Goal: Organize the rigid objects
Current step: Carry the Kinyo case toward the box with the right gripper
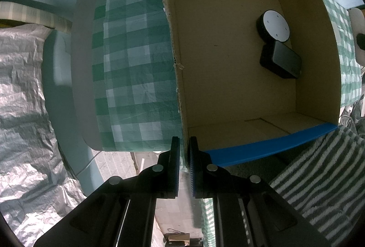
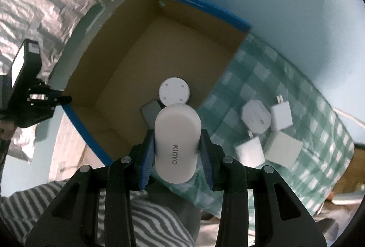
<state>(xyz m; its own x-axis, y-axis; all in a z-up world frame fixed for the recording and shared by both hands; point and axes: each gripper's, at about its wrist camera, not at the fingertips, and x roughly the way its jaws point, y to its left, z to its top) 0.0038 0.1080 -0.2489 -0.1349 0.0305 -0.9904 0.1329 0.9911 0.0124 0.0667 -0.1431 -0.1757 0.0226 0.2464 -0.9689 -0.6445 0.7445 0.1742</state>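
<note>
An open cardboard box (image 1: 228,76) with blue-taped rims holds a round black device with a white top (image 1: 275,27) and a flat black rectangular device (image 1: 282,61). My left gripper (image 1: 184,141) points straight down, shut on the box's wall at its near corner. In the right wrist view my right gripper (image 2: 177,133) is shut on a white oval KINYO device (image 2: 176,144). It hangs above the box's (image 2: 141,60) near-right corner, over the round device (image 2: 174,90). The left gripper (image 2: 65,100) shows at the box's left corner.
Several white chargers lie on the green checked cloth (image 2: 301,96) right of the box: a rounded one (image 2: 255,119) and square plugs (image 2: 281,115), (image 2: 249,151), (image 2: 284,149). Green checked cloth (image 1: 132,64) covers the box's outer side. A grey striped towel (image 1: 319,167) and crinkled silver sheeting (image 1: 22,87) lie around.
</note>
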